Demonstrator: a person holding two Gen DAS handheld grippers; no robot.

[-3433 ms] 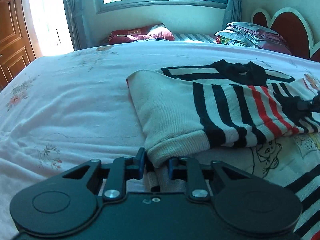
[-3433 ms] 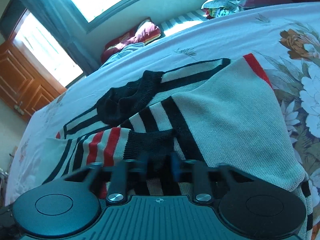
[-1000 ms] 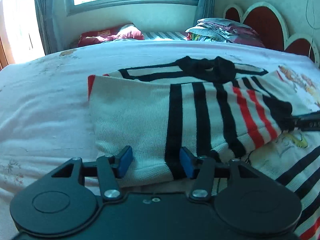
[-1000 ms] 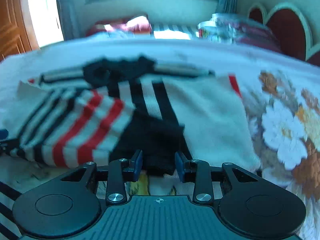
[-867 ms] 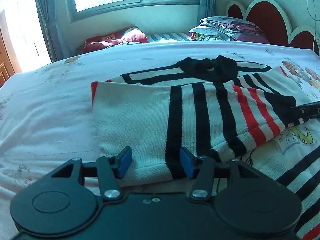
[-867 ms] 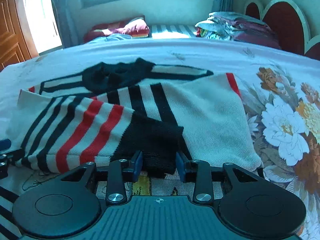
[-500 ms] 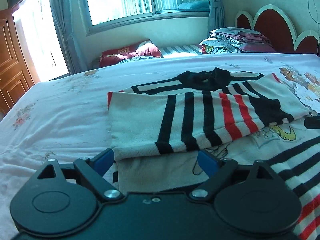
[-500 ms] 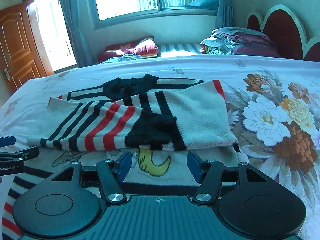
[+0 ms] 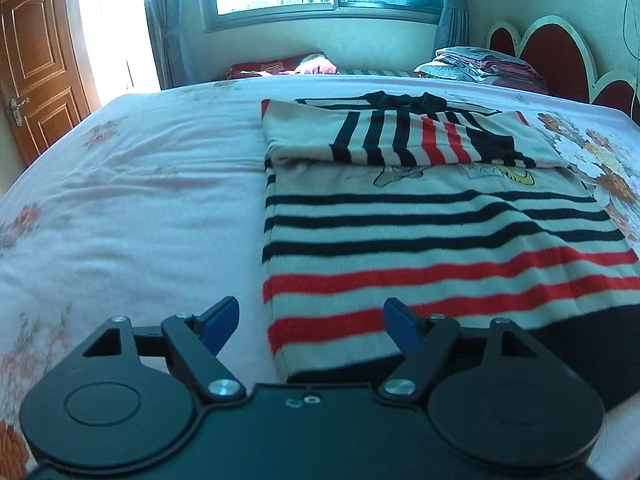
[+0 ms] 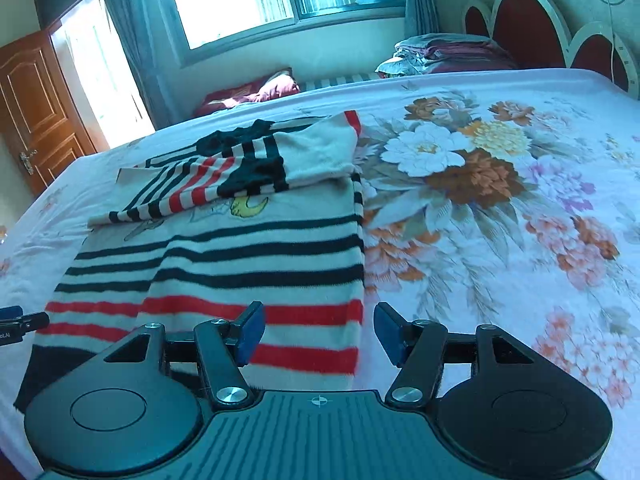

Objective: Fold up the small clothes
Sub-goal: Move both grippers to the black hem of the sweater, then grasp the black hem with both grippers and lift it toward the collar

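Note:
A small knit sweater [image 9: 420,240] with black and red stripes lies flat on the bed, both sleeves [image 9: 412,140] folded across its chest. My left gripper [image 9: 310,324] hovers over the sweater's near left hem corner; its jaws are closing, the blue pads stand apart and press on nothing. In the right wrist view the sweater [image 10: 248,256] fills the left half. My right gripper [image 10: 320,334] is open above the near right hem corner, the sweater's edge between its fingers. The left gripper's tip [image 10: 16,324] shows at the left edge.
The bed [image 10: 500,208] has a pale floral sheet. A stack of folded clothes [image 9: 488,64] lies by the red headboard [image 9: 556,56]. A red pillow [image 9: 280,68] sits under the window. A wooden door [image 9: 36,68] stands far left.
Both grippers let go of the sleeves, which now lie folded over the chest. Both drew back to the sweater's hem end, and their jaws stand wider.

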